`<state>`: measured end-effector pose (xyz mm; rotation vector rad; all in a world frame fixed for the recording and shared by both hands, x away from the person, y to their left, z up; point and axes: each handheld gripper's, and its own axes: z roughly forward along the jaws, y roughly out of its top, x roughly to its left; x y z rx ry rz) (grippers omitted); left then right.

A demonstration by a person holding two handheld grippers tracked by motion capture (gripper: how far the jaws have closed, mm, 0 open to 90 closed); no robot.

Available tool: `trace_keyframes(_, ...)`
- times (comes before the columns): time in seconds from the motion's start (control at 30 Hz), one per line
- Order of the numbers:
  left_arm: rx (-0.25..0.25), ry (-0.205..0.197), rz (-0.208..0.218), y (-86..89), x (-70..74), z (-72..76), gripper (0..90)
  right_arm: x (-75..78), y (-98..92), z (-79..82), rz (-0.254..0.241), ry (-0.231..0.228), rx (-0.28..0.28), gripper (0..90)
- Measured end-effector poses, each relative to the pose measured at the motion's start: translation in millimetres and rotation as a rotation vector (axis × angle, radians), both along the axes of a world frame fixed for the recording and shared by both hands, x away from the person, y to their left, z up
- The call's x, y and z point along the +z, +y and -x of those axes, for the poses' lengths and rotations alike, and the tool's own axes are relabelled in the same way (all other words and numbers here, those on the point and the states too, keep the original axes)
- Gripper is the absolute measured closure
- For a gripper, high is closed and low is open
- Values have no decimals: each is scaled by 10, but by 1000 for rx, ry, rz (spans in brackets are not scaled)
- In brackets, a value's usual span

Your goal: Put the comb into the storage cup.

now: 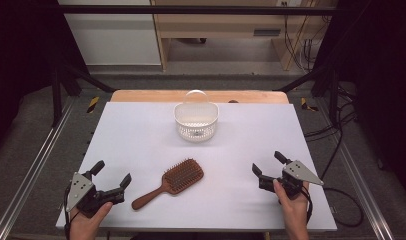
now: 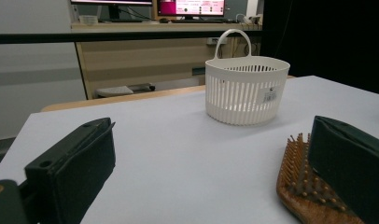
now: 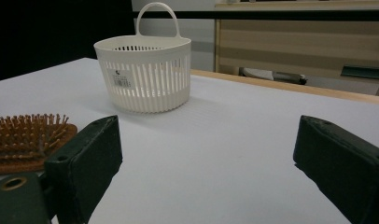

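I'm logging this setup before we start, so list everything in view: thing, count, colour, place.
Hairbrush: one, brown wood, bristles up, near middle of the table, handle toward the left gripper.
Basket: one, white slatted plastic with handle, far middle of the table.
Table: one, pale grey top, wooden far edge.
Left gripper: one, black with grey plate, near left, fingers apart, holding nothing.
Right gripper: one, black with grey plate, near right, fingers apart, holding nothing.
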<state>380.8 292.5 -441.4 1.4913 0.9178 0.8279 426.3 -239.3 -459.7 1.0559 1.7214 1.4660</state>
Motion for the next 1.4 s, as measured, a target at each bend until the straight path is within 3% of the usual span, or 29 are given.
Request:
trace_keyframes(0.37,-19,18,-37,-51,-9,-4,19,-25,7,-3,0,2,2,86)
trace_keyframes(0.8,-37,31,-36,-96,17,-9,19,-4,-6,13,-4,-12,0,85)
trace_keyframes(0.93,-66,34,-39,-140,43,-8,19,-8,-7,4,-3,-9,1,85)
trace_keyframes(1.07,-107,51,-76,-228,126,-17,19,-8,12,4,-2,-8,2,85)
trace_keyframes(1.23,-145,123,-171,-388,235,-90,22,-8,26,6,-1,-9,7,85)
trace_keyframes(1.4,-204,165,-246,-575,321,-169,24,-7,15,6,-6,-8,9,85)
